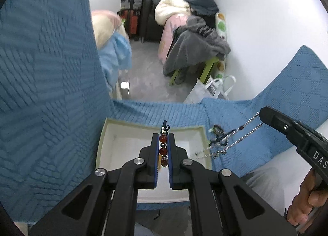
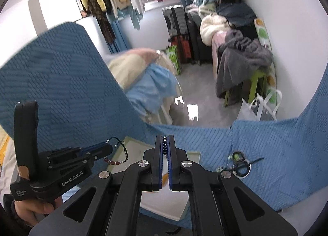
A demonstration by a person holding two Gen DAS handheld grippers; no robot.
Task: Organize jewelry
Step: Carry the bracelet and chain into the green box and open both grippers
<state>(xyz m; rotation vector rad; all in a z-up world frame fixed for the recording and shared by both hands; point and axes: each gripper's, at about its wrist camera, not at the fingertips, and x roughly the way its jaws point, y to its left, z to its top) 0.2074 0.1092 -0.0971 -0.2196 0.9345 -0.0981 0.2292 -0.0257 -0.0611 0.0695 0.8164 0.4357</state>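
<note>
Left gripper [image 1: 163, 139] pinches the red bead bracelet [image 1: 163, 150] at lower centre above the box [image 1: 123, 145], right gripper [image 2: 164, 143] seemingly nips the silver chain [image 1: 231, 139], which may snag the loose jewelry [image 1: 217, 133] on the blue cover [image 1: 51, 92].

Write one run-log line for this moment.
left gripper: shut on red bead bracelet, over white box | right gripper: shut on silver chain | remaining: jewelry on blue quilt

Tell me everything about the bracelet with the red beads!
The bracelet has round dark-red beads with small silvery beads between them, strung on a thin black cord that ends in a loop with tiny silver tips. The left gripper is shut on it, pinching the beaded stretch between its blue-lined fingers. From the right wrist camera, the cord loop sticks up and the beads droop below the fingers. It hangs above the open white box, not touching it.
</note>
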